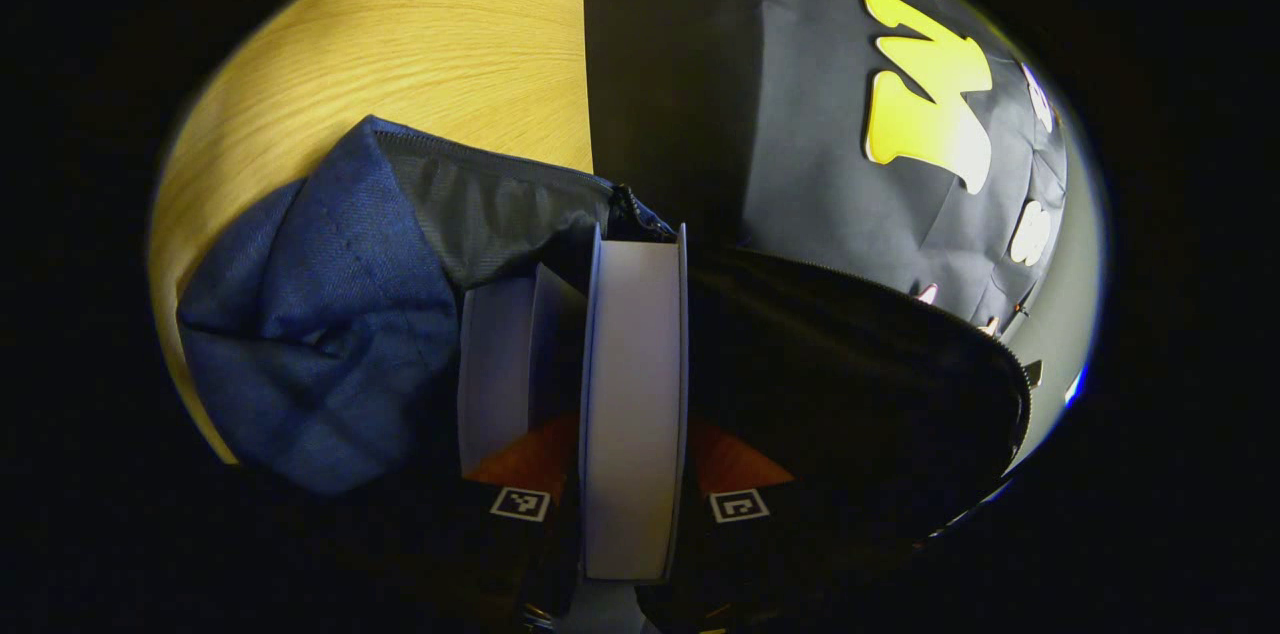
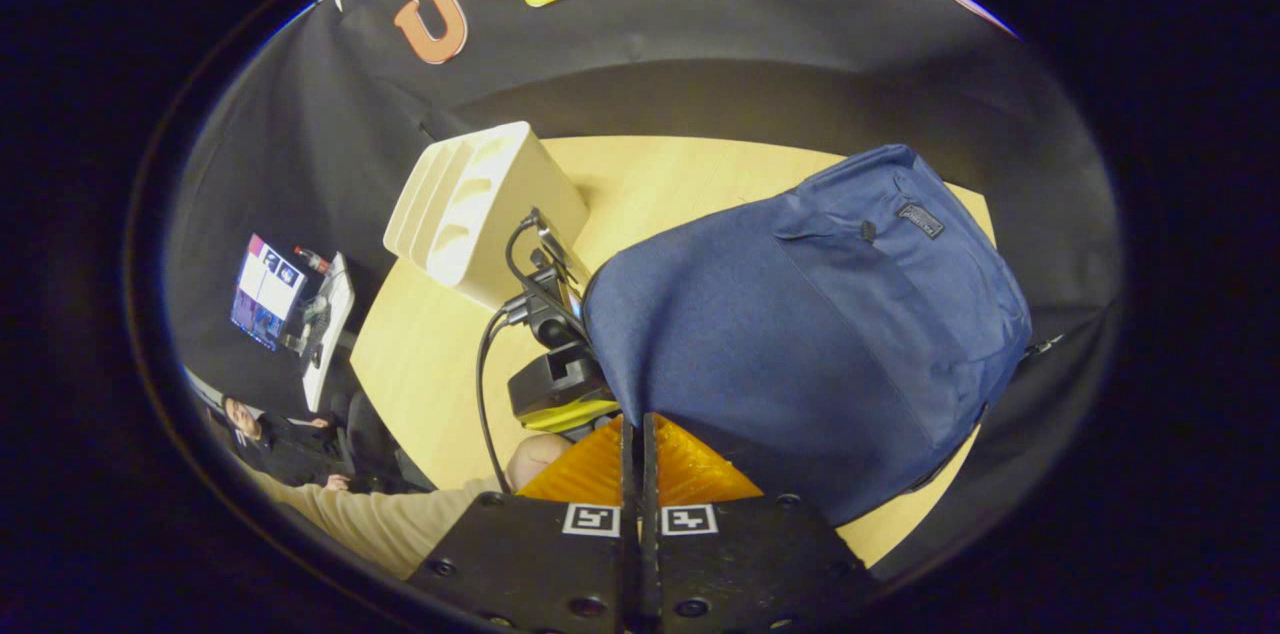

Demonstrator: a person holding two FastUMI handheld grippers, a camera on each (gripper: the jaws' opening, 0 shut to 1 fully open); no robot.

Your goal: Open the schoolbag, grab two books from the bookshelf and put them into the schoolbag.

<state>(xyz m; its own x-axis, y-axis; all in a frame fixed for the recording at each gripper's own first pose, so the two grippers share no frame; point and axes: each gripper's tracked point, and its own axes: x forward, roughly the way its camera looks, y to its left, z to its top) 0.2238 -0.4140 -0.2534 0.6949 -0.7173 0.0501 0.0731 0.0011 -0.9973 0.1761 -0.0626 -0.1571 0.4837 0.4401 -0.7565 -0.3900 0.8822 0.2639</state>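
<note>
Currently my left claw (image 1: 632,474) grips a book (image 1: 634,394), one finger on each cover, fore-edge facing the camera. That book stands upright in the open mouth of the schoolbag (image 1: 320,314), pale page block between thin bluish covers. A second book (image 1: 500,369) sits just beside it on the view's left, already inside the bag and partly hidden by it. The bag's blue flap is folded back over the wooden counter (image 1: 420,44); its zipper edge (image 1: 880,289) curves along the dark far side of the opening.

My right claw (image 2: 640,444) is closed, fingers together with nothing between them, just at the bag's lower blue edge; whether it touches the fabric I cannot tell. In the right gripper view the schoolbag (image 2: 810,334) lies bulging on the counter (image 2: 420,364), small dark tag on its front pocket. The left gripper body (image 2: 555,384) pokes in at the bag's left side, held by a hand (image 2: 535,462) with a beige sleeve (image 2: 390,519). A white bookshelf (image 2: 480,209) stands near the bag, behind that gripper.
</note>
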